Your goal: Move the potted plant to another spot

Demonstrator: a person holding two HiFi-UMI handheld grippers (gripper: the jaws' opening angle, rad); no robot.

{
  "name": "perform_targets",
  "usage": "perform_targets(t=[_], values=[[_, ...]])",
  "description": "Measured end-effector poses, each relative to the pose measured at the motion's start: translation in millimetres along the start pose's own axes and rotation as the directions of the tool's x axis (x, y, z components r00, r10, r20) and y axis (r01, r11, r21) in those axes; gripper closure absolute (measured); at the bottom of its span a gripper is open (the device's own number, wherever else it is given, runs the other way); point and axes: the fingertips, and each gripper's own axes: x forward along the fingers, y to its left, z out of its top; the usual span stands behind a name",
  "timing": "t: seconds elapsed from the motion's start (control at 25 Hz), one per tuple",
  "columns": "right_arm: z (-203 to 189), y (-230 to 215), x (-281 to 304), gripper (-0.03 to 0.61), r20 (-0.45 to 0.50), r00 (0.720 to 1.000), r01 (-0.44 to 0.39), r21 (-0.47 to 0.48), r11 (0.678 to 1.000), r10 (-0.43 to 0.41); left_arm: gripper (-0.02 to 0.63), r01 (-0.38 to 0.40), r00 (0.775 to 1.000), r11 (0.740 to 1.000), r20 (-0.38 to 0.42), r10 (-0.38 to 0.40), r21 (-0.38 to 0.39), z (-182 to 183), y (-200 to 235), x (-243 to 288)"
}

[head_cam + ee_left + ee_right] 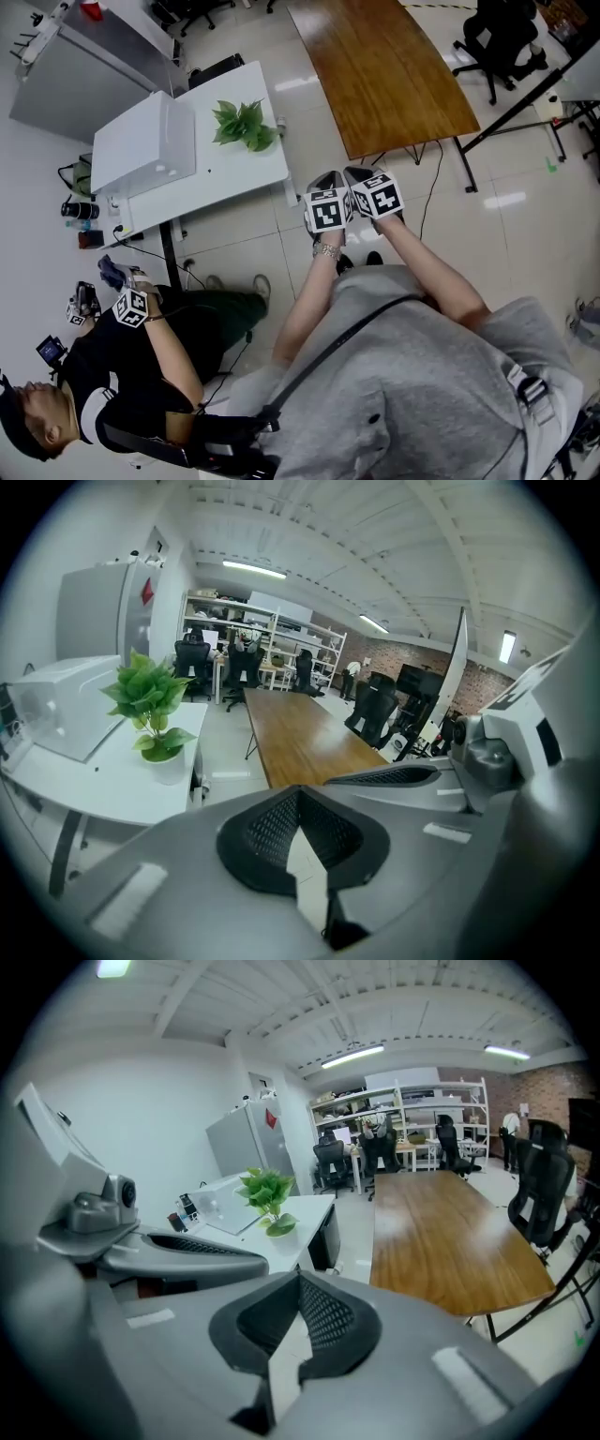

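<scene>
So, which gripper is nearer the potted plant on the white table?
Left. The left gripper hangs over the floor off the white table bearing the potted plant; the right gripper is beside it, on the far side.

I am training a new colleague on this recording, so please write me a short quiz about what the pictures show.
1. True or false: the potted plant lies tipped on its side.
2. What do the left tongs hold? A) the plant B) a cup C) nothing
3. Are the right tongs open or shut?

Key:
1. False. It stands upright on the white table.
2. C
3. Shut, with nothing between them.
</scene>
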Motion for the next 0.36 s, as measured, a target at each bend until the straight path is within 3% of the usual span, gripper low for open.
perform_targets(t=[0.36], values=[[-4.3, -1.4, -26.2, 0.577, 0.019, 1.000, -0.004, 0.023, 1.000, 0.004, 0.601, 0.009, 1.000, 1.000, 0.000, -0.009, 0.017, -1.8, -22.5, -10.6]])
